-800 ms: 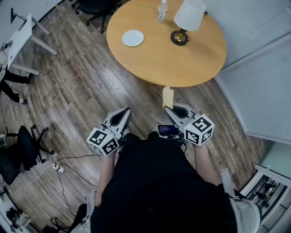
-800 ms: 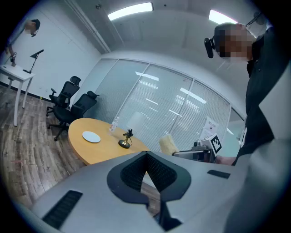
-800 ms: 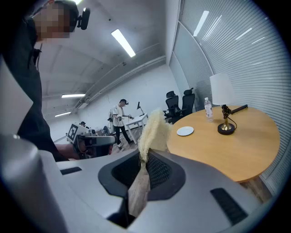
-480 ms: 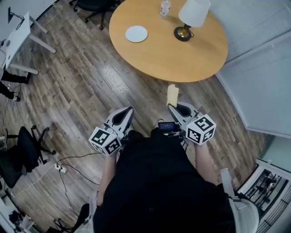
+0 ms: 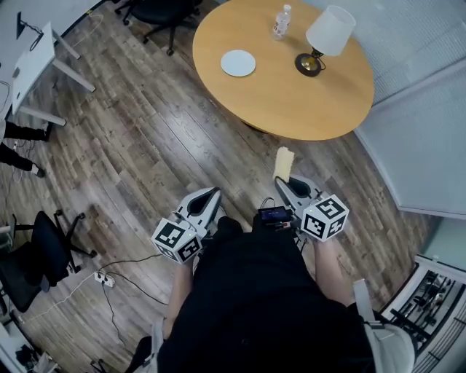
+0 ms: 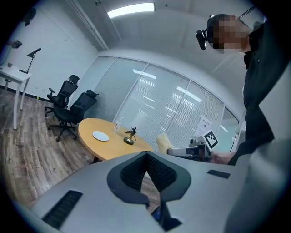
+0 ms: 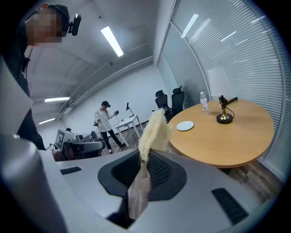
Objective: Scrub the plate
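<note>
A small white plate (image 5: 238,63) lies on the round wooden table (image 5: 291,95), well ahead of both grippers; it also shows as the plate (image 6: 100,135) and the plate (image 7: 185,125) in the gripper views. My right gripper (image 5: 281,181) is shut on a pale yellow sponge (image 5: 283,163), which sticks up out of the jaws as a ragged strip, the sponge (image 7: 152,132). My left gripper (image 5: 212,193) is shut with nothing in it, its pads meeting at the tip (image 6: 145,157). Both grippers hang over the wooden floor, short of the table's edge.
A water bottle (image 5: 281,22) and a lamp with a white shade (image 5: 325,38) stand on the table's far side. Black office chairs (image 5: 156,11) sit behind the table, and a white desk (image 5: 33,62) is far left. A person (image 7: 107,123) stands by it. Blinds cover a glass wall (image 5: 422,124) on the right.
In the head view the table and plate have slid to the right and both grippers sit a little lower. The right gripper still holds the sponge; the left stays shut.
</note>
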The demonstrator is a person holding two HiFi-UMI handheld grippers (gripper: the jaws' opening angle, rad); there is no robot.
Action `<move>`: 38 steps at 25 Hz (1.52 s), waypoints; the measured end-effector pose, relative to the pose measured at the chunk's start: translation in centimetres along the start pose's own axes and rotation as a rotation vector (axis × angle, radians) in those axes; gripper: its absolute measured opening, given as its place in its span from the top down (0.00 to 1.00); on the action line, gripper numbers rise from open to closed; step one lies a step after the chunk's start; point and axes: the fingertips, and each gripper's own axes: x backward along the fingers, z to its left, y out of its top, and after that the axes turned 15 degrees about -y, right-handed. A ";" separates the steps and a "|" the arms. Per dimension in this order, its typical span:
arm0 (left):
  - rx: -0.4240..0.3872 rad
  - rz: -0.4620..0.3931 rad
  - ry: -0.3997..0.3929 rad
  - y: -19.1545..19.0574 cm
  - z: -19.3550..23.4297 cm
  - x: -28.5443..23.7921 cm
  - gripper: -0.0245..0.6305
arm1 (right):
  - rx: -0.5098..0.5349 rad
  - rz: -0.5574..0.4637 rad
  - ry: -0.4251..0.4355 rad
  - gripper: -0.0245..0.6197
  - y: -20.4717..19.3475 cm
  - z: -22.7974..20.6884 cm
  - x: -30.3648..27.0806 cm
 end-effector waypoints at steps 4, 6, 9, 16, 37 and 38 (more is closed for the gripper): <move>0.022 -0.008 0.003 -0.2 1.2 3.4 0.94 | 0.009 0.011 -0.014 0.89 -0.4 2.8 -1.1; 0.050 -0.011 0.012 -0.5 2.1 4.9 0.94 | 0.016 0.025 -0.026 0.89 -0.9 4.0 -1.5; 0.114 -0.033 0.036 -1.3 3.3 6.4 0.94 | 0.021 0.060 -0.047 0.89 -1.9 4.6 -1.6; 0.131 -0.031 0.040 -1.3 5.0 4.6 0.94 | 0.013 0.074 -0.047 0.89 -1.1 2.7 -3.5; 0.033 0.069 0.044 10.2 15.5 -10.7 0.94 | -0.078 -0.042 -0.008 0.89 11.3 -8.1 -14.6; 0.034 0.078 0.046 10.4 15.9 -11.1 0.94 | -0.085 -0.043 -0.009 0.89 11.6 -8.4 -14.9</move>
